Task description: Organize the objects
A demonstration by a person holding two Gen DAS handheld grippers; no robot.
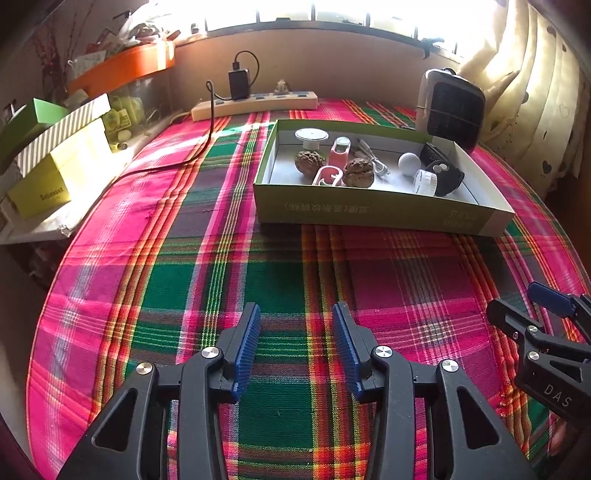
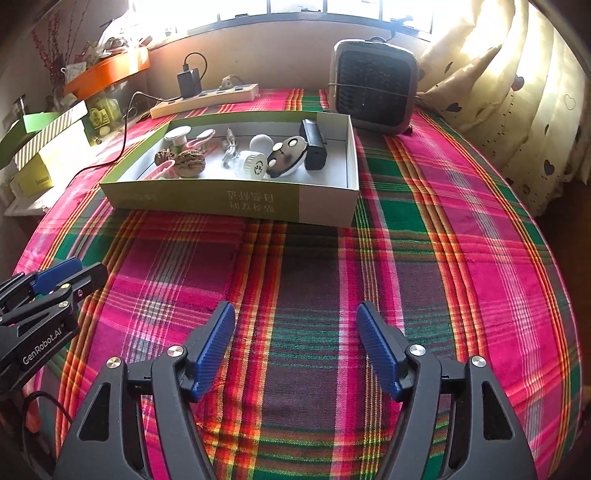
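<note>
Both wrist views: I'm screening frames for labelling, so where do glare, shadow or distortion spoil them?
Left wrist view: the window is blown out white, the green box bows from fisheye, and the corners go dark. Right wrist view: the same window glares, the curtain is washed out, and the plaid cloth curves towards the edges.

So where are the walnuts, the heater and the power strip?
walnuts (image 1: 358, 172): left wrist view, top of the right nut.
heater (image 2: 375, 86): right wrist view, front grille.
power strip (image 1: 258, 103): left wrist view, its top face.
</note>
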